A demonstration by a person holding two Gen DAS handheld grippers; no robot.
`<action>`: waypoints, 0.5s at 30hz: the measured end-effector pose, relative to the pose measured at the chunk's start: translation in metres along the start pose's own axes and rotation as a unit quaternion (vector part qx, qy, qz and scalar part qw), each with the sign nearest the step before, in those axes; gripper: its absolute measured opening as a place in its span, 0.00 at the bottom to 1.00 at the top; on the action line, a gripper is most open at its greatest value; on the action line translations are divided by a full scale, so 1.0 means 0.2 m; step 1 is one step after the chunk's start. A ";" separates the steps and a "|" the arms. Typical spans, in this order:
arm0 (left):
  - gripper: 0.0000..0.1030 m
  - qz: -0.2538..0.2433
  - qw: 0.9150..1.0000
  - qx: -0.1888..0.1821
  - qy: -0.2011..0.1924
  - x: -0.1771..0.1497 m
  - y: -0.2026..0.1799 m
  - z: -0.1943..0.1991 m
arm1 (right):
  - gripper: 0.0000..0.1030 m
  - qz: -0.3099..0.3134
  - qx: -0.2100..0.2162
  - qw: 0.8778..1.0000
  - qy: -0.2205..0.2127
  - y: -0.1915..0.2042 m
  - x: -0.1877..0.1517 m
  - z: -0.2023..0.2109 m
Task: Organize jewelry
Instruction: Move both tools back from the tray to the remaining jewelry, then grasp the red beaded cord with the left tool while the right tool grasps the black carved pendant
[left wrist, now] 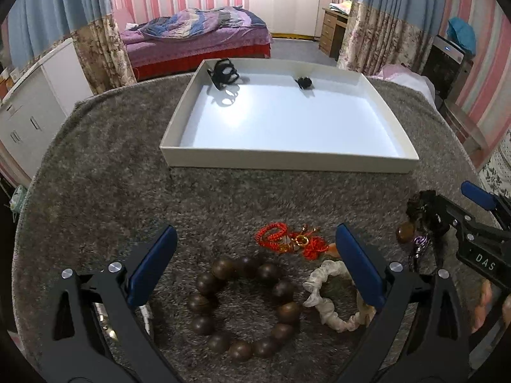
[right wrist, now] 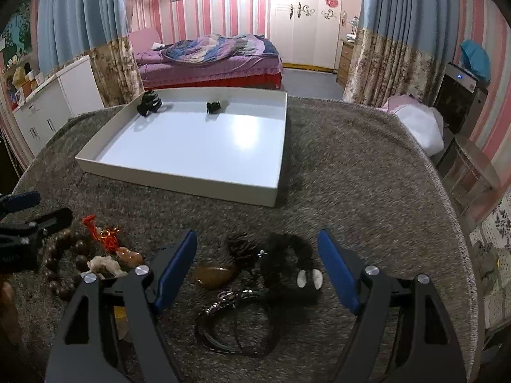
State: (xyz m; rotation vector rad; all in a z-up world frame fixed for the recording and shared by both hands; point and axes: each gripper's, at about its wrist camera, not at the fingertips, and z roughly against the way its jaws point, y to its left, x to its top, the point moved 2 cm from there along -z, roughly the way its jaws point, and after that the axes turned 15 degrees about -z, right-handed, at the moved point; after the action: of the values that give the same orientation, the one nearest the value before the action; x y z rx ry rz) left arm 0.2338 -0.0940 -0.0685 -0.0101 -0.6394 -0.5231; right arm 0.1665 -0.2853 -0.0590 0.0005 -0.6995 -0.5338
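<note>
Both tools gape empty — left tool (left wrist: pixel 255 268) over bead bracelet (left wrist: pixel 246 303), right tool (right wrist: pixel 257 261) over black hair tie (right wrist: pixel 287 265).

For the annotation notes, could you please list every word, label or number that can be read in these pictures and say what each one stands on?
"DAS": white letters on the black body of the right tongs, seen from the left wrist view.
Small lit display on the dark appliance at the right: too small to read.
Red ornaments on the white wardrobe doors: decorative, no legible characters.
Nothing else legible.
</note>
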 end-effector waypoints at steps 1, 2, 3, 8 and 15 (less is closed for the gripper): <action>0.94 -0.001 1.000 0.000 0.001 0.00 0.00 -0.01 | 0.76 0.000 0.000 1.000 0.002 0.00 -0.01 -0.01; 0.92 -0.002 1.000 -0.001 0.002 0.00 -0.01 -0.02 | 0.76 0.001 -0.001 1.000 0.004 0.00 -0.01 -0.02; 0.91 -0.003 1.000 -0.003 0.002 -0.01 -0.01 -0.03 | 0.76 0.002 -0.002 1.000 0.005 0.00 -0.01 -0.03; 0.92 0.000 1.000 -0.016 -0.009 0.00 0.02 -0.01 | 0.76 0.013 0.006 1.000 0.014 0.03 -0.02 -0.04; 0.91 0.003 1.000 -0.002 -0.004 -0.02 0.08 -0.05 | 0.74 0.020 0.007 1.000 0.019 0.06 -0.03 -0.10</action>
State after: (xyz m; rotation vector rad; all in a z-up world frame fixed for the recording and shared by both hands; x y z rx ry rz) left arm 0.2445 -0.0802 -0.0762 -0.0184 -0.6458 -0.5193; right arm 0.1805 -0.2753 -0.0769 0.0093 -0.6653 -0.4889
